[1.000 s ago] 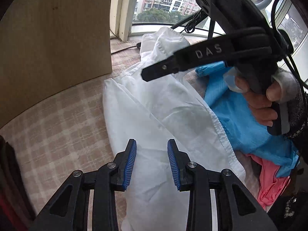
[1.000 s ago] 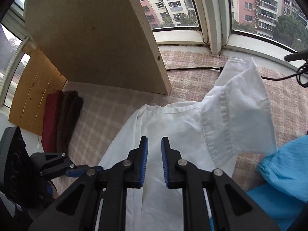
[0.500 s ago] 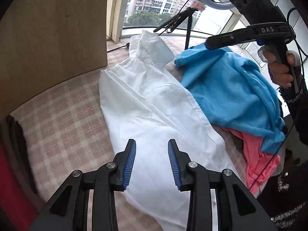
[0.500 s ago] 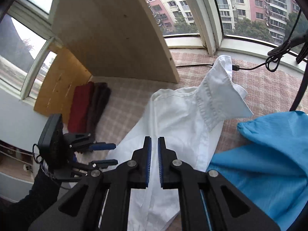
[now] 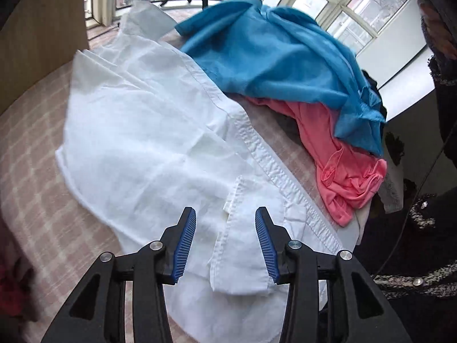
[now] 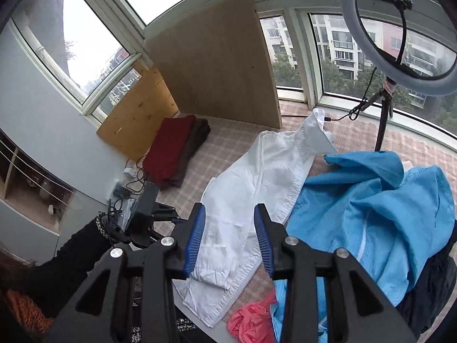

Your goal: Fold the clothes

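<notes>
A white shirt (image 5: 142, 131) lies lengthwise on the checked tablecloth (image 5: 34, 148), collar at the window end. My left gripper (image 5: 225, 211) hovers over its folded sleeve cuff (image 5: 240, 245). Its jaws are opening and nothing is between the blue pads. In the right wrist view the white shirt (image 6: 257, 177) is far below. My right gripper (image 6: 228, 208) is high above it, jaws opening and empty. The left gripper (image 6: 168, 214) shows there at the shirt's near left edge, held by a hand in a black sleeve. A crumpled blue garment (image 6: 371, 208) and a pink one (image 5: 342, 168) lie to the right.
Folded dark red and brown clothes (image 6: 177, 154) rest at the far left by a leaning wooden board (image 6: 214, 68). A ring light on a stand (image 6: 400, 37) rises at the back right, its cable running along the sill. A dark garment (image 6: 434, 285) lies under the blue one.
My right gripper has risen and pulled back, and its nearly shut jaws have parted. My left gripper moved to the shirt's near cuff end and widened. The right gripper left the left wrist view.
</notes>
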The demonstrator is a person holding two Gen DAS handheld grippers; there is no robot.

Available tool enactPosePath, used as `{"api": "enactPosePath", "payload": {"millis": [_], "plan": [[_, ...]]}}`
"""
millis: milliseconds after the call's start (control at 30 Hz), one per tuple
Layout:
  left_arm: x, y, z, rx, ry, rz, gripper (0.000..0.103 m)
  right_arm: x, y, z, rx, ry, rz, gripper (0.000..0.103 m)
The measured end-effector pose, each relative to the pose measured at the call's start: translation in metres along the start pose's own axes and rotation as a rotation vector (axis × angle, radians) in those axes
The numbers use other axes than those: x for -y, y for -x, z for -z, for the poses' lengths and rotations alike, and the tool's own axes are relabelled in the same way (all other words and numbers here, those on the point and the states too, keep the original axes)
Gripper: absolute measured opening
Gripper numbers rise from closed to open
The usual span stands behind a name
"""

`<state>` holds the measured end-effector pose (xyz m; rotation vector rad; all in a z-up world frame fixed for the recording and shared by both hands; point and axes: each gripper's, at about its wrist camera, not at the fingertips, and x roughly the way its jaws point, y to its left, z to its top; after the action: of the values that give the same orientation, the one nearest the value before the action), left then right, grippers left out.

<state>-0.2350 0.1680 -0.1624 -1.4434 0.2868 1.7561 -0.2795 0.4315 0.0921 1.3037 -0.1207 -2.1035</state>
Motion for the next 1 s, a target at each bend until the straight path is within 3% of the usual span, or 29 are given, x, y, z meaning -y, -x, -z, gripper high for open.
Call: {"api": "enactPosePath", "payload": {"millis": [67, 133, 333, 467, 600, 700, 800, 900, 1000], "plan": [[0.004, -0.025, 0.002, -0.071, 0.019, 0.033, 0.038, 0.0, -0.017, 0.016, -0.027, 0.0, 0.041, 0.035], [0.015, -0.028, 0.009, -0.097, 0.058, 0.123, 0.038, 0.004, -0.029, 0.032, -0.062, -0.016, 0.048, 0.035], [0.124, 0.031, 0.06, -0.124, -0.188, 0.271, 0.042, 0.019, -0.039, 0.068, -0.105, -0.044, 0.098, 0.035], [0.113, 0.059, 0.06, -0.076, -0.16, 0.157, 0.041, 0.015, -0.053, 0.068, -0.112, -0.036, 0.075, 0.035], [0.056, 0.069, 0.046, -0.023, 0.008, 0.024, 0.039, -0.013, -0.111, 0.058, -0.125, 0.1, 0.055, 0.033], [0.033, 0.069, 0.048, -0.005, 0.044, -0.096, 0.039, -0.026, -0.198, 0.069, -0.259, 0.123, 0.014, 0.012], [0.024, 0.072, 0.056, -0.009, 0.068, -0.131, 0.039, -0.038, -0.269, 0.087, -0.387, 0.167, 0.019, 0.012], [0.023, 0.077, 0.067, -0.018, 0.069, -0.166, 0.039, -0.045, -0.299, 0.106, -0.487, 0.195, 0.023, 0.012], [0.028, 0.092, 0.078, -0.008, 0.059, -0.172, 0.039, -0.052, -0.285, 0.14, -0.683, 0.229, -0.047, 0.012]]}}
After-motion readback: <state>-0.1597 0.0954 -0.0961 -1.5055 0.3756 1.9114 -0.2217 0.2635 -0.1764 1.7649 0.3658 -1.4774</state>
